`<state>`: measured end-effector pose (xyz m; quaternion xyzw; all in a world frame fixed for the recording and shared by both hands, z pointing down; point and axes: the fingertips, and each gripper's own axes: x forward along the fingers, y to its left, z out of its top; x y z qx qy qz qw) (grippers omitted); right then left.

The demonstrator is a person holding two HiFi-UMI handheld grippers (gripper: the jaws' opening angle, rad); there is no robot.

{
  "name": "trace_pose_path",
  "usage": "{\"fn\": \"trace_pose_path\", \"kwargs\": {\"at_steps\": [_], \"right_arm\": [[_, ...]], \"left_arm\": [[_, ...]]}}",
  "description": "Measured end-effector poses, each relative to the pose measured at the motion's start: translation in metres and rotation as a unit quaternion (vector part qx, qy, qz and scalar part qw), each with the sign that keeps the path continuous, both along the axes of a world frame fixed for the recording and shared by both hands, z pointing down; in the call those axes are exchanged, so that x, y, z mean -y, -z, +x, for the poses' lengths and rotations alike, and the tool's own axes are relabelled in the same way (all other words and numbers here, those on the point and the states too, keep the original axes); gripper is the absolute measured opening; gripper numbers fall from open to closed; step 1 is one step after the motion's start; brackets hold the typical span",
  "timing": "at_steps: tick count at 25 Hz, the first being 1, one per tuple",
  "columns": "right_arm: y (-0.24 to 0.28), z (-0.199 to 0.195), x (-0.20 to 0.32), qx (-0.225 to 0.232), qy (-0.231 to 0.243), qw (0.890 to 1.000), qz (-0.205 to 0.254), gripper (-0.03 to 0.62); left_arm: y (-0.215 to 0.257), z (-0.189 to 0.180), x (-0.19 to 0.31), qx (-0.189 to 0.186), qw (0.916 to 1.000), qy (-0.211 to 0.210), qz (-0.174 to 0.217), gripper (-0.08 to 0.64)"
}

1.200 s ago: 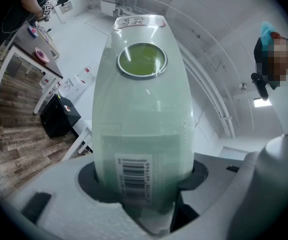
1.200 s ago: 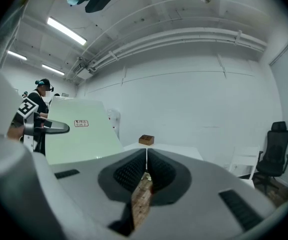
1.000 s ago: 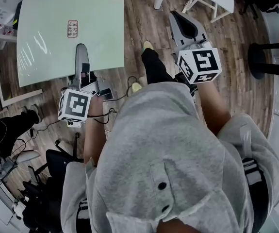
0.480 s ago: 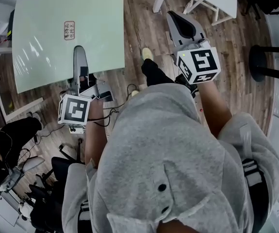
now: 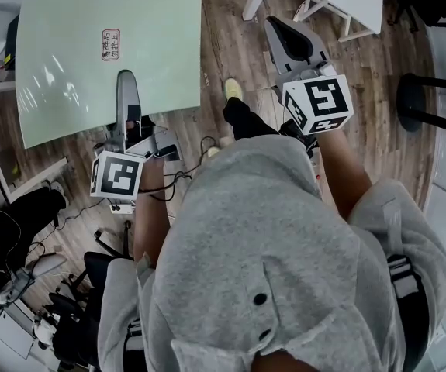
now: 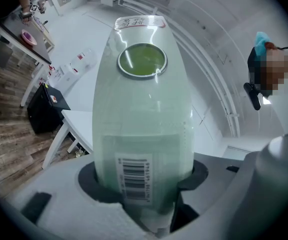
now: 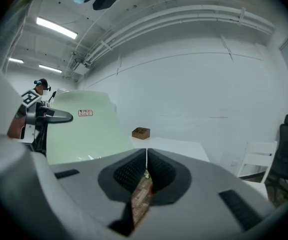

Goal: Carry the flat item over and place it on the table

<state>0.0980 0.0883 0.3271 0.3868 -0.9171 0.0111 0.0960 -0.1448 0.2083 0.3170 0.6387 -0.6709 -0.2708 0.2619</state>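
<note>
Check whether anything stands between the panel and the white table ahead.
Nothing visible does. In the right gripper view the panel, held in the left tool, is beside the white table with nothing seen between them. Only a small brown box sits on the tabletop, near its far edge.

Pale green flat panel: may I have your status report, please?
Left gripper shut on pale green flat panel. Right gripper shut, empty. Small brown wooden box on white table ahead.

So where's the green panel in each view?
Head view: green panel fills the upper left.
Left gripper view: centre, running up from between the jaws.
Right gripper view: left of centre.
Shared landmark: red-print sticker on the panel, in all three.
</note>
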Motion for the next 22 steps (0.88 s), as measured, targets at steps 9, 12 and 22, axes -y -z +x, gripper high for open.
{"fn": "trace_pose_path", "kwargs": {"at_steps": [9,12,22], "right_arm": [[-0.007,-0.009,0.03,-0.003,0.01,1.0,-0.011,0.028],[-0.011,-0.01,0.042,0.0,0.013,1.0,-0.016,0.028],[-0.004,-0.015,0.069,0.007,0.027,1.0,-0.014,0.028]], "left_arm": [[-0.005,-0.003,0.035,-0.002,0.9999,0.0,-0.012,0.276],[-0.009,-0.002,0.048,-0.004,0.9999,0.0,-0.015,0.276],[-0.003,0.0,0.073,0.003,0.9998,0.012,-0.017,0.276]]}}
